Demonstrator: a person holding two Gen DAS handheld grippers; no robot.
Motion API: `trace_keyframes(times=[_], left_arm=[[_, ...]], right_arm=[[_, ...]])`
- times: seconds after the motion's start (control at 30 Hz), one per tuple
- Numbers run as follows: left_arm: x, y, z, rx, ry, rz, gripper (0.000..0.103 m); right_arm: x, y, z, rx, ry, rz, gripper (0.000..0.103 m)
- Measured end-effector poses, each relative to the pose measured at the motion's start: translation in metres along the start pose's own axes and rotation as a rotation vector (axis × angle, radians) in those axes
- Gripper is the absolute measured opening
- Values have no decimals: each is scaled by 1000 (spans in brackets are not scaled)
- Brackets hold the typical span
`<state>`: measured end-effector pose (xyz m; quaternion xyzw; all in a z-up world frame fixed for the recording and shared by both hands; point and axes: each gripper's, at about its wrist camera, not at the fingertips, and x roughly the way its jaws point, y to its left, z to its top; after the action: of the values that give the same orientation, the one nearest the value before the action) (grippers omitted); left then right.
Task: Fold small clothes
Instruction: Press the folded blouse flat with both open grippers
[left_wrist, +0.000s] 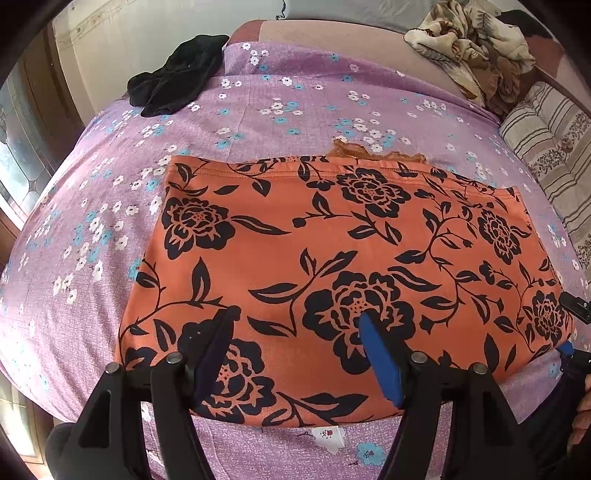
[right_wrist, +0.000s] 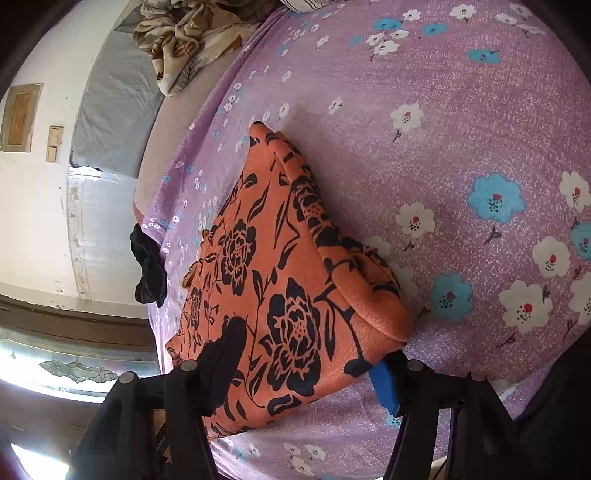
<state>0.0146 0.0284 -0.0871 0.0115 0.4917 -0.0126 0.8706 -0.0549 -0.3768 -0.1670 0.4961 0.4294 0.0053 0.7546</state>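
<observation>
An orange garment with a black flower print (left_wrist: 332, 258) lies flat and folded on the purple flowered bedsheet (left_wrist: 295, 96). My left gripper (left_wrist: 295, 339) is open just above the garment's near edge, its black finger and blue finger spread apart over the cloth. In the right wrist view the same garment (right_wrist: 280, 280) shows a thick folded edge. My right gripper (right_wrist: 306, 369) straddles its near corner, the black finger on top of the cloth and the blue finger (right_wrist: 384, 384) at the folded edge. The jaws stand wide, not pinching. It also shows at the garment's right corner (left_wrist: 569, 347).
A black garment (left_wrist: 177, 88) lies at the bed's far left edge. A crumpled beige patterned cloth (left_wrist: 472, 48) and a striped pillow (left_wrist: 554, 155) sit at the far right. A wall and a patterned glass pane (right_wrist: 74, 365) border the bed. Part of a person's hand (left_wrist: 583, 406) shows at the right.
</observation>
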Motion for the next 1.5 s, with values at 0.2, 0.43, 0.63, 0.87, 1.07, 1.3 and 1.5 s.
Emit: trace_keyframes(times=[0.2,0.43,0.63,0.87,1.07,1.3,1.5], left_arm=[[6,-9,1,23,-1,13,72],[9,-10,2,23,7,23,72],[20,-6,5,15,25,28,72],[18,-5,7,2,19,11,72],[26,-3,6,21,6,38,79],[24,8,12,-24,15,6,80],[32,5,7,-15,46,20,80]], right_arm=[[-5,5,1,-33,-10,35,71],[-5,14,2,-84,-22,0,68],[5,13,2,-98,-15,-58,70],[2,22,3,-152,-30,-103,48],[2,22,2,-165,-51,-150,59],[4,25,4,-179,-48,-150,58],[5,23,5,-168,-53,-155,57]])
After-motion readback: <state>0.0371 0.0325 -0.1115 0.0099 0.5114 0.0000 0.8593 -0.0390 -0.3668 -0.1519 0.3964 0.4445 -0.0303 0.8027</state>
